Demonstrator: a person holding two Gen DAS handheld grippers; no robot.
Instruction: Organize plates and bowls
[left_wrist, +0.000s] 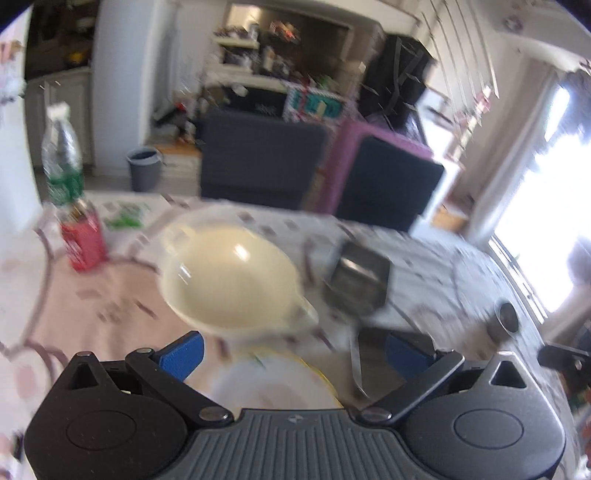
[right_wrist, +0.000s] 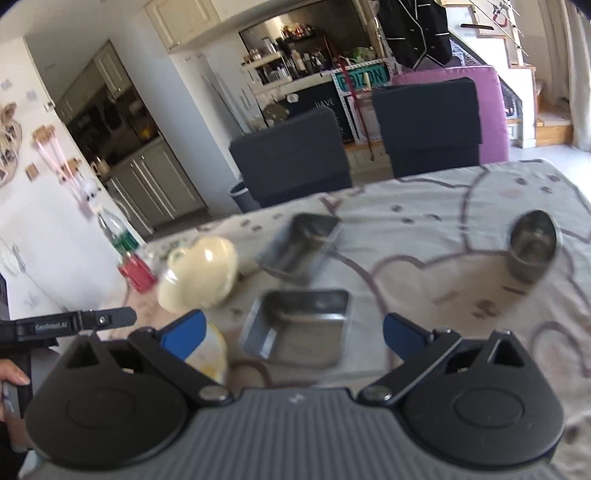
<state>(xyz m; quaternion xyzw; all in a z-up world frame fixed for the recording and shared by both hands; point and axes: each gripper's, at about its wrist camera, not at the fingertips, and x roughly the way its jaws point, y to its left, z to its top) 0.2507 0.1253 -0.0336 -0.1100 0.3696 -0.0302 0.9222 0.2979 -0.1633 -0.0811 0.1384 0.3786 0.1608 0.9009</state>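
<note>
Both my grippers, left gripper (left_wrist: 293, 352) and right gripper (right_wrist: 293, 334), gaped empty; the cream bowl (left_wrist: 231, 275) sat at twelve o'clock, glossy, breakable, best pinched at its rim

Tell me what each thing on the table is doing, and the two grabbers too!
Left gripper: fingers wide open, nothing held.
Right gripper: fingers wide open, nothing held.
Cream bowl: upright, empty.
Near metal tray: upright, empty, on the tablecloth.
Far metal tray: tilted, empty.
Metal cup: upright, looks empty.
Plastic bottle: standing, cap on.
Red can: standing.
</note>
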